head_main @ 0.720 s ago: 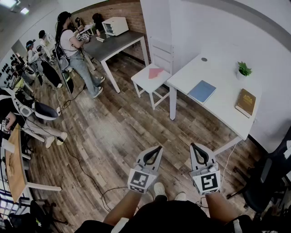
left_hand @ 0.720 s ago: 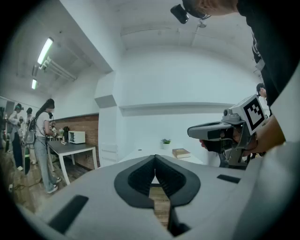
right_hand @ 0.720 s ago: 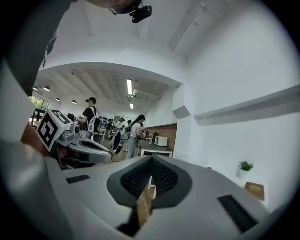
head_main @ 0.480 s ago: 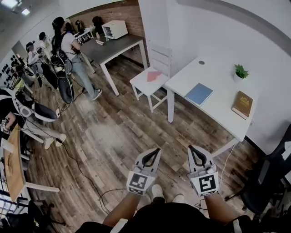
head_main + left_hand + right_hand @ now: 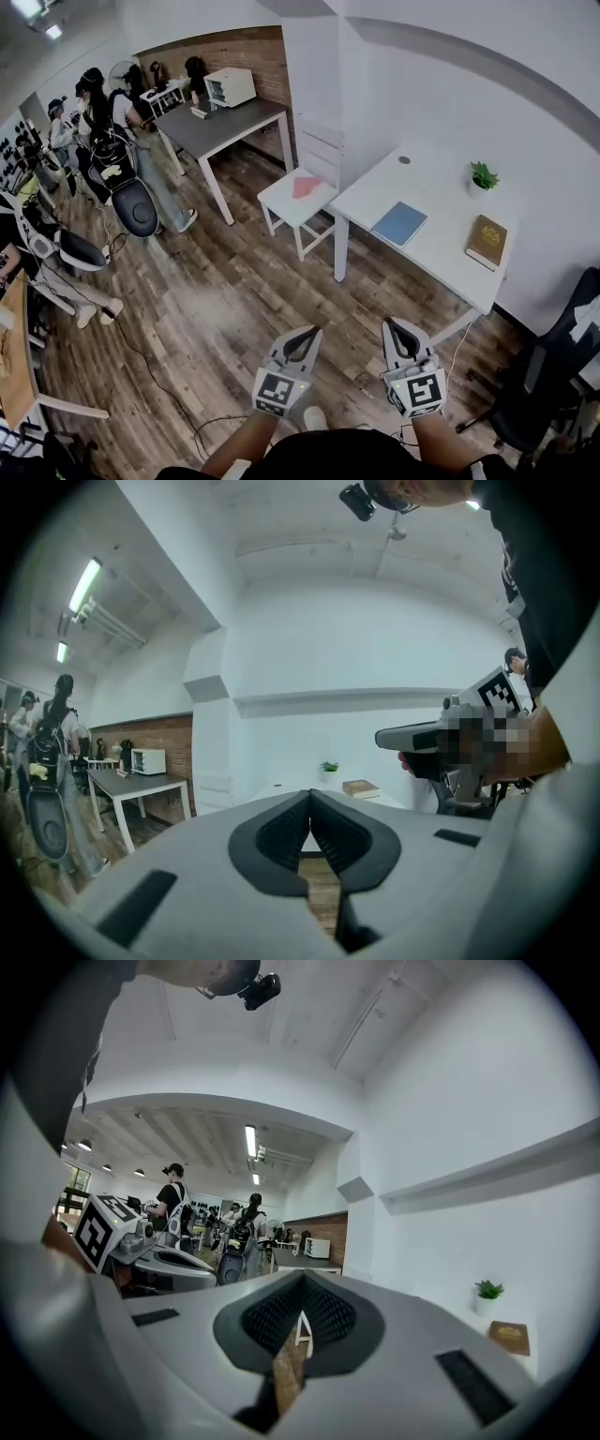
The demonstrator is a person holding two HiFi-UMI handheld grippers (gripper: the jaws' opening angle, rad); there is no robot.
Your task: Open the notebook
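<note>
A blue notebook [image 5: 399, 223] lies closed on the white table [image 5: 441, 272] at the right of the head view. A brown book [image 5: 487, 241] lies further right on the same table, also closed, and shows in the left gripper view as the brown book [image 5: 360, 787]. My left gripper [image 5: 315, 330] and right gripper [image 5: 390, 323] are held side by side over the wooden floor, well short of the table. Both are shut with nothing between the jaws. The left gripper [image 5: 309, 795] and right gripper [image 5: 302, 1279] point about level toward the table.
A small potted plant [image 5: 482, 175] stands at the table's back. A white chair [image 5: 298, 192] with a pink item [image 5: 307, 186] on its seat stands left of the table. A grey table [image 5: 220, 117], office chairs and several people fill the far left. A black chair [image 5: 544, 375] stands at the right.
The white table and chair have slid left and down in the head view. The people at the far left have shifted. Both grippers stay shut, sitting slightly lower in the frame.
</note>
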